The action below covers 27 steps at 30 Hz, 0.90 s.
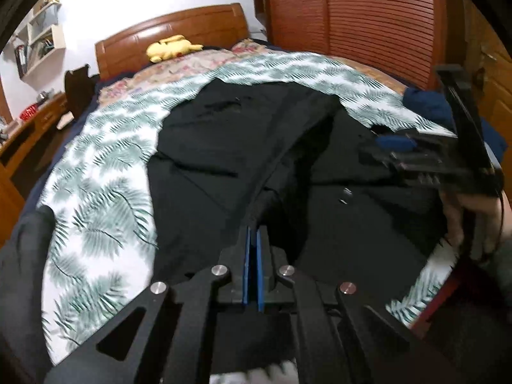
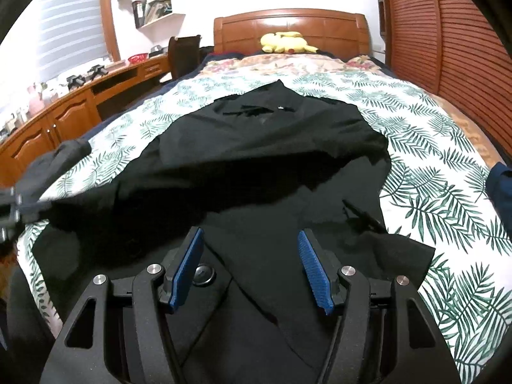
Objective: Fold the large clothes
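Note:
A large black garment (image 1: 243, 147) lies spread on the bed's leaf-print sheet (image 1: 96, 198); it also shows in the right wrist view (image 2: 256, 166). My left gripper (image 1: 255, 228) is shut on a raised fold of the black garment, lifting it off the bed. It appears blurred at the left edge of the right wrist view (image 2: 12, 204), with cloth stretched from it. My right gripper (image 2: 251, 235) is open and empty, hovering over the garment's near part, with a black button (image 2: 203, 274) beside its left finger. It shows blurred at the right of the left wrist view (image 1: 380, 147).
A yellow plush toy (image 2: 284, 42) lies by the wooden headboard (image 2: 291, 25). A wooden desk with clutter (image 2: 80, 96) runs along the left. Slatted wardrobe doors (image 2: 448, 48) stand at the right. A dark blue cloth (image 2: 500, 182) lies at the bed's right edge.

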### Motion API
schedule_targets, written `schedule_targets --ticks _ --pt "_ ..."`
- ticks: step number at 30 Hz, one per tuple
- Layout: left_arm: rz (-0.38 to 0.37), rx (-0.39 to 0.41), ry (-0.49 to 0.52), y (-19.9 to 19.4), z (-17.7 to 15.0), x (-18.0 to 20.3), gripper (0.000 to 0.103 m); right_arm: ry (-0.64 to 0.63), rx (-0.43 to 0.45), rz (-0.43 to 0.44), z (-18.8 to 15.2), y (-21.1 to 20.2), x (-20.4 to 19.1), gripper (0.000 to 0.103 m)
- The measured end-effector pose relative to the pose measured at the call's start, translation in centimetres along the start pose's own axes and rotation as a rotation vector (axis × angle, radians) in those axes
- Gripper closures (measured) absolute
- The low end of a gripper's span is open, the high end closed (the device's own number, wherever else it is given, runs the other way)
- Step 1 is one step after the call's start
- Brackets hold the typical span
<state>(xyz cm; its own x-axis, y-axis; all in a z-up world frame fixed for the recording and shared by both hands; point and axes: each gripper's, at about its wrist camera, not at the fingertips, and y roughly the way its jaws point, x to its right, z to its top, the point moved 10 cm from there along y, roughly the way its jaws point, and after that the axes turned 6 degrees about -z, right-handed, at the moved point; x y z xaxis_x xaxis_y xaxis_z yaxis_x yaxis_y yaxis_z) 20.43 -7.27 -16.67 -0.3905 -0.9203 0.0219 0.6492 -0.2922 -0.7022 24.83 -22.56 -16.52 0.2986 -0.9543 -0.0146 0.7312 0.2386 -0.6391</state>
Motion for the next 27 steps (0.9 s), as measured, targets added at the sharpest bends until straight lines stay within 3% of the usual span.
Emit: schedule_targets --ticks 8,16,22,27 --pt "-0.039 0.01 0.015 -1.3 -0.5 2.5 0.102 -0.003 0.006 0.012 0.2 -0.4 -0.2 0.04" --pt "-0.037 0.037 0.003 -4.1 -1.3 1.4 0.096 -0.048 0.001 0.048 0.2 -0.1 -2.5 0.04" --pt "0.004 0.037 -0.025 -5.1 -2.6 -1.3 0.088 -0.102 0.002 0.116 0.5 0.3 -6.3 0.04" --pt "0.041 0.029 -0.066 -4.9 -3.9 -4.0 0.084 -0.104 -0.028 0.244 0.7 0.9 -10.5 0.04"
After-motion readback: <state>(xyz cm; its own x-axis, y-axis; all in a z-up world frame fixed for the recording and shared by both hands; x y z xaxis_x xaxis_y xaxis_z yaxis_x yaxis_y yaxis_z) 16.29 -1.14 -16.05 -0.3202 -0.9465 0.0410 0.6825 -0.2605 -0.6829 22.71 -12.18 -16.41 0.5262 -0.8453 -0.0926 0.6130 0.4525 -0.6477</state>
